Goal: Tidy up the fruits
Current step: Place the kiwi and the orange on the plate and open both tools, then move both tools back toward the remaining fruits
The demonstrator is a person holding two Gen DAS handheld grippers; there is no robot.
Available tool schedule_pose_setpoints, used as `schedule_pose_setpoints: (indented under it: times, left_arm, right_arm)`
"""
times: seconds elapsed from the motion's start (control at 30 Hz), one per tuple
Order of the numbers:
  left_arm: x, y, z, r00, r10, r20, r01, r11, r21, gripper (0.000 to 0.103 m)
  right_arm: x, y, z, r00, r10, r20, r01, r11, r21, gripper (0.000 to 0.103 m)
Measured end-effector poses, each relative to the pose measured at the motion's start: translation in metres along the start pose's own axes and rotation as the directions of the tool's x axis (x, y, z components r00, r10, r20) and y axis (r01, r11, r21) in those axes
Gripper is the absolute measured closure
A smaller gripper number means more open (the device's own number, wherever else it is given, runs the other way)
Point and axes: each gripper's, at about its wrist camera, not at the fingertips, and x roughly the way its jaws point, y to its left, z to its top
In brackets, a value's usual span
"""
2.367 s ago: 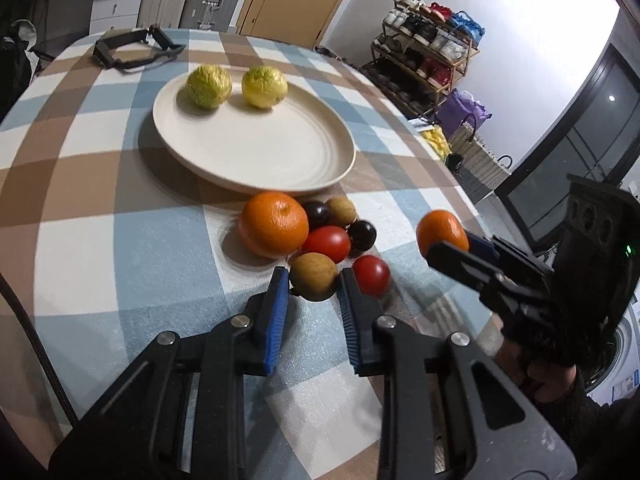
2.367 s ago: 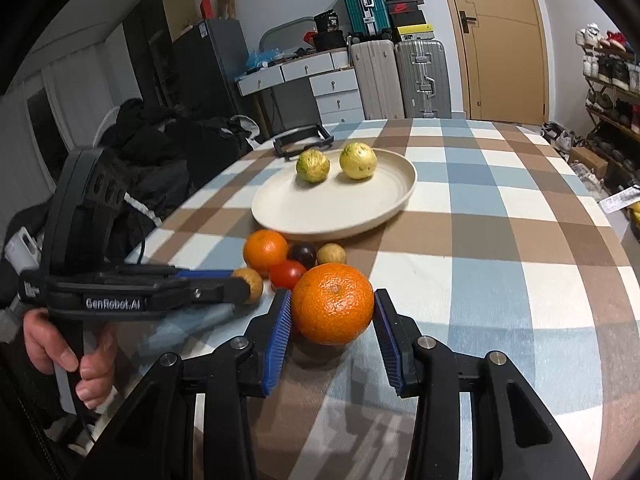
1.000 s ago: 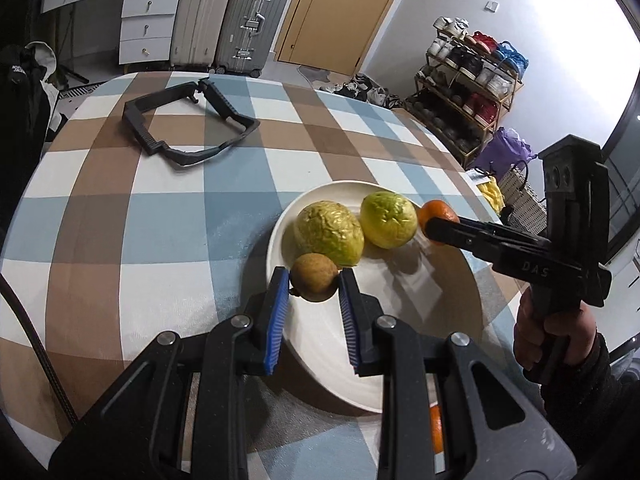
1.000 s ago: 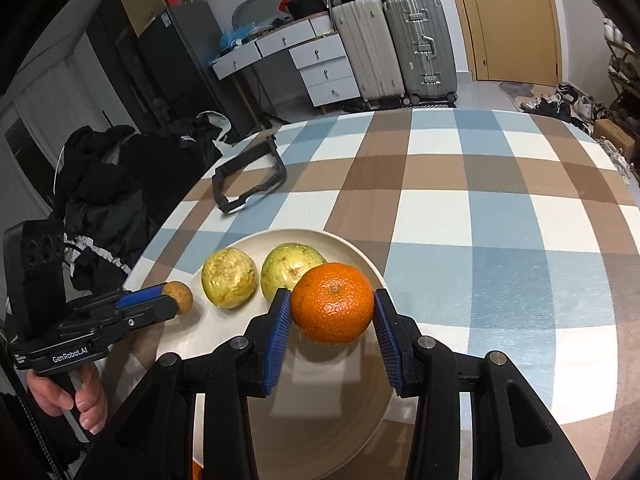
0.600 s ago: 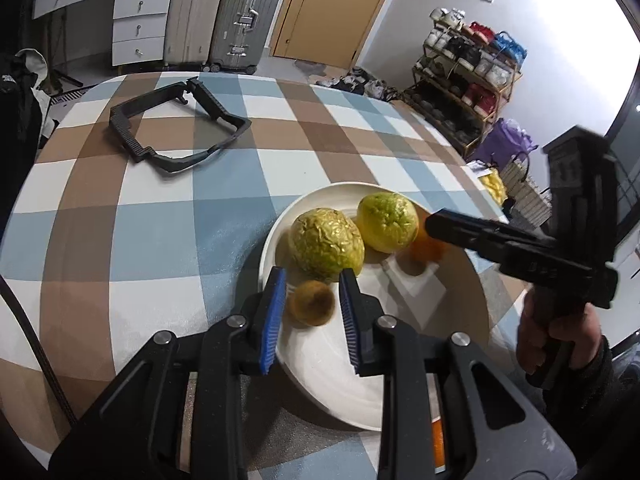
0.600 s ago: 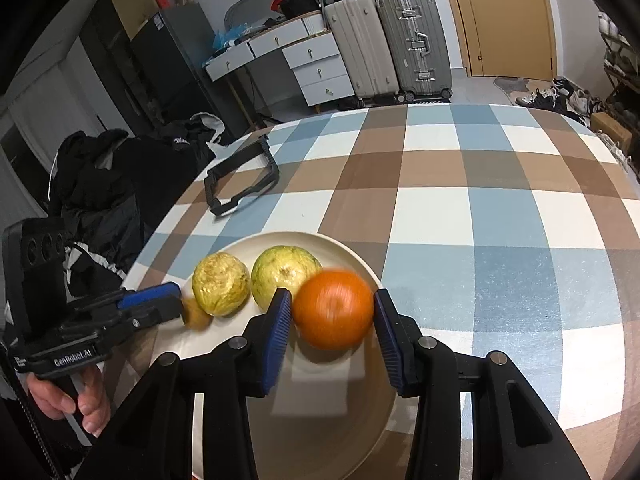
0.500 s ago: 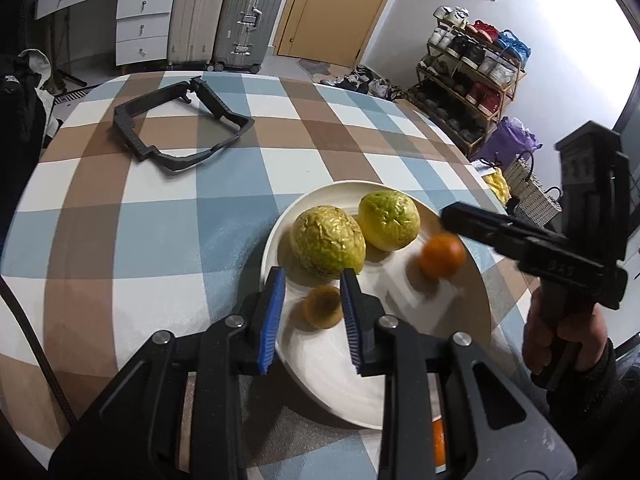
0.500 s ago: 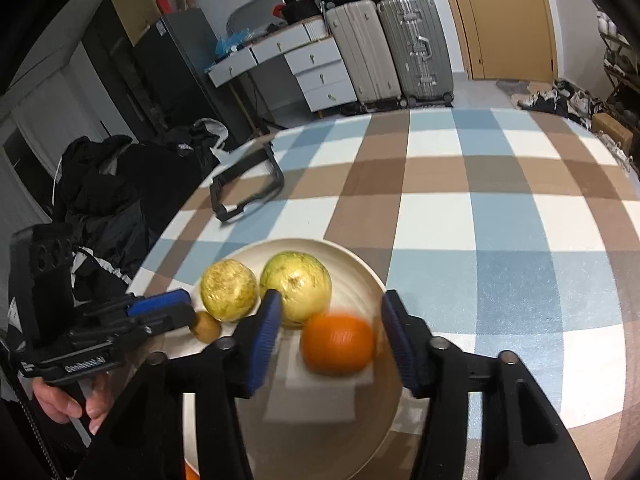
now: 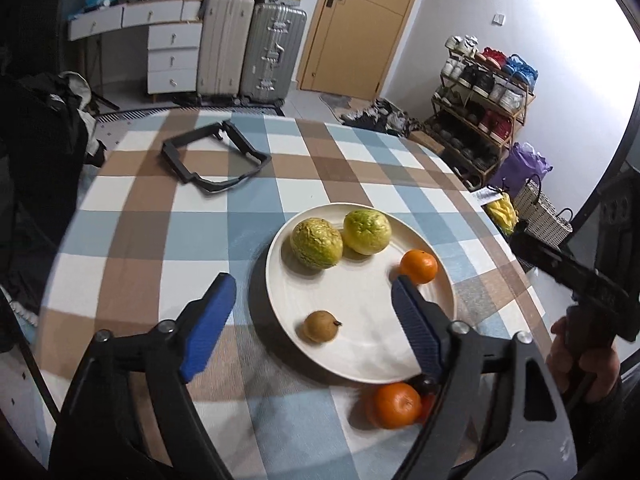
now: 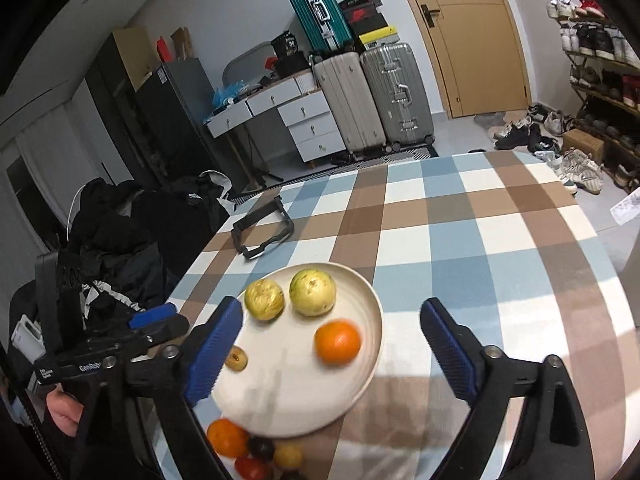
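Note:
A cream plate [image 9: 360, 360] [image 10: 288, 408] on the checked tablecloth holds two yellow-green fruits [image 9: 317, 242] [image 10: 312, 292], an orange [image 9: 418, 266] [image 10: 337, 342] and a small brown fruit [image 9: 320, 326] [image 10: 236, 358]. My left gripper [image 9: 312, 320] is open wide and empty above the plate's near side. My right gripper [image 10: 332, 344] is open wide and empty above the plate. Another orange [image 9: 394, 405] [image 10: 227, 437], a red tomato [image 10: 251, 468], a dark fruit [image 10: 261, 446] and a yellowish fruit [image 10: 288, 454] lie on the cloth beside the plate.
A black frame-like object [image 9: 212, 158] [image 10: 262, 232] lies on the far side of the table. Dark clothing [image 10: 120, 232] is piled off the table's left edge. Suitcases, drawers and a shoe rack stand beyond the table.
Both grippers opened wide and pulled back and up. The orange and the small brown fruit they held now lie on the plate.

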Motion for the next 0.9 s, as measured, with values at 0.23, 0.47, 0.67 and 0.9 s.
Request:
schedule_pose_setpoints:
  times: [0.23,0.47,0.67,0.9]
  left_arm:
    - [-0.037,-0.029,-0.02,0.999,0.031,0.014,-0.032,0.999,0.036,0.02]
    - [-0.061,-0.053,-0.039,0.998,0.041,0.038,-0.043,0.997,0.057,0.01]
    - [-0.074,-0.063,-0.056,0.996,0.067,0.057,-0.071,0.995,0.065,0.001]
    - [-0.073,-0.061,-0.082,0.995,0.094,0.044,-0.096,0.994,0.043,0.001]
  right_arm:
    - [-0.043,0.019,-0.028,0.998,0.024,0.051,-0.022,0.999,-0.037,0.002]
    - [-0.081,0.044,-0.054,0.993,0.031,0.117,-0.018,0.993,-0.113,0.0]
    - [-0.105,0.056,-0.074,0.983,0.029,0.183,0.0,0.987,-0.158,0.0]
    - [-0.103,0.056,-0.096,0.991,-0.008,0.136,0.03,0.987,-0.158,0.0]
